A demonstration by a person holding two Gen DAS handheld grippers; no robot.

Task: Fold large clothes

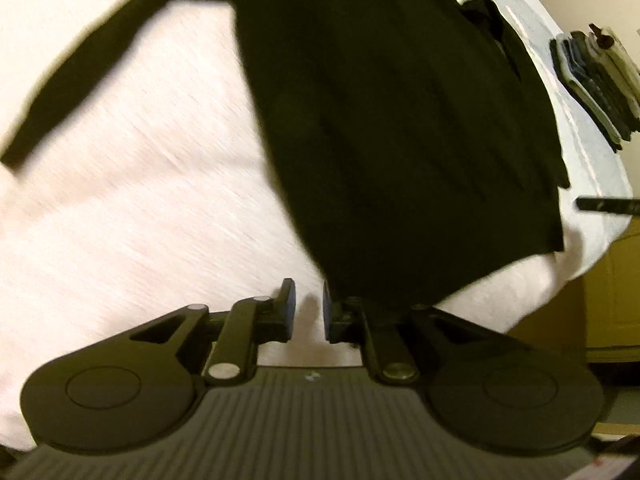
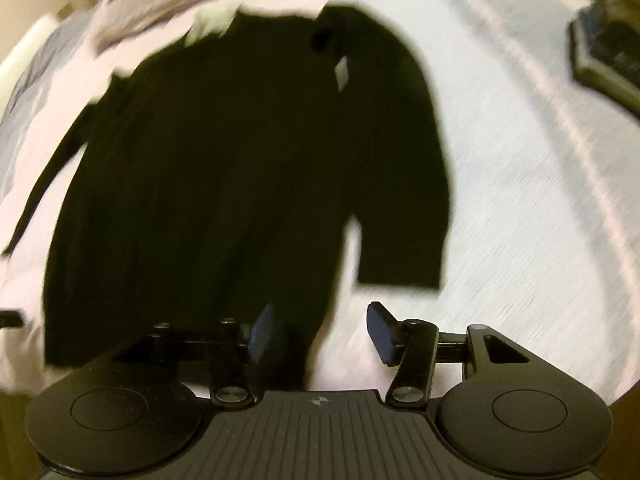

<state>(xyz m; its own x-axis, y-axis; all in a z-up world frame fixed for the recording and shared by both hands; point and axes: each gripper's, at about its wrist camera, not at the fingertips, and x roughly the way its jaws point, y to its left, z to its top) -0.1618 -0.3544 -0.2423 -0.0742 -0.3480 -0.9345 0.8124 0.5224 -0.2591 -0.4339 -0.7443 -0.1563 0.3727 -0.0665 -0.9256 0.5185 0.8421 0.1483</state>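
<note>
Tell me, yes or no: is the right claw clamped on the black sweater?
No. In the right wrist view the right claw stands open above the black sweater, its pads apart and pressing on nothing.

Black long-sleeved top (image 2: 224, 184), large, spread flat on a white bed cover (image 2: 520, 200). Body laid out lengthwise, hem end nearest the cameras, collar end far. One sleeve (image 1: 92, 64) stretched out straight, angled away from the body over the cover. Other sleeve (image 2: 416, 200) bent back down alongside the body, cuff lying on the cover. Small pale tag (image 2: 342, 74) near the collar. Frames motion-blurred.
</note>
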